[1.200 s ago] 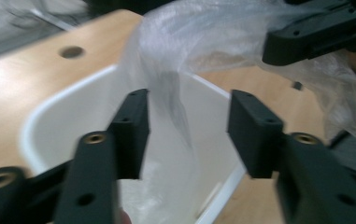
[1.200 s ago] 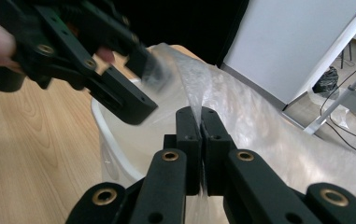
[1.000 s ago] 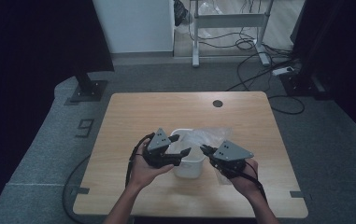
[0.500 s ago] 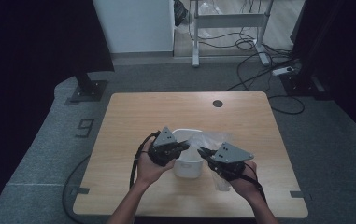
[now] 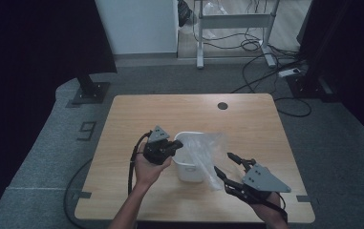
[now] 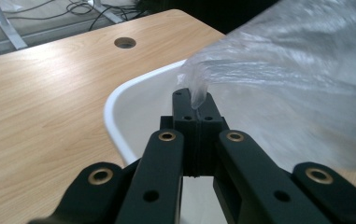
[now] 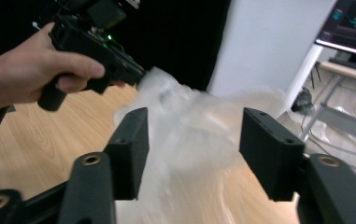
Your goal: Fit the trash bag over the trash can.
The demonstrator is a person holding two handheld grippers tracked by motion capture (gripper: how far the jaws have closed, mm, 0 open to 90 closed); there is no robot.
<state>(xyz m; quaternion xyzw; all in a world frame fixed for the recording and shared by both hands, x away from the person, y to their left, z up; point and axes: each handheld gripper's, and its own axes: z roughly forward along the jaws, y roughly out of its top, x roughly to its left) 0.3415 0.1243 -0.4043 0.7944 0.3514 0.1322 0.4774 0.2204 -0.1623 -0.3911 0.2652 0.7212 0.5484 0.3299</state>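
1. Jaws of our left gripper (image 6: 195, 100) are pressed together on a pinch of the clear plastic bag (image 6: 297, 88), right at the near rim of the white tub (image 6: 119, 116).
2. From above, we see that left gripper (image 5: 172, 147) held in a hand (image 5: 147, 168) at the tub's (image 5: 189, 168) left edge, its cable (image 5: 133, 162) looping down beside the wrist.
3. Our right gripper (image 5: 225, 164) sits just off the tub's right corner with its jaws spread wide and nothing between them; its own camera shows the bag (image 7: 189, 121) beyond the open jaws (image 7: 189, 149).
4. We see the bag (image 5: 208, 150) draped over the tub's right half and spilling onto the wood, its long axis slanting from the tub's far-left rim toward the right gripper.
5. Under everything lies a pale wooden table (image 5: 146, 114) with a round cable hole (image 5: 223, 105) near its far edge.
6. Around it we see grey carpet (image 5: 46, 157), a floor marking shaped like a nine (image 5: 88, 130), loose cables (image 5: 265, 81), a white panel (image 5: 136, 26) and a metal frame (image 5: 232, 24).
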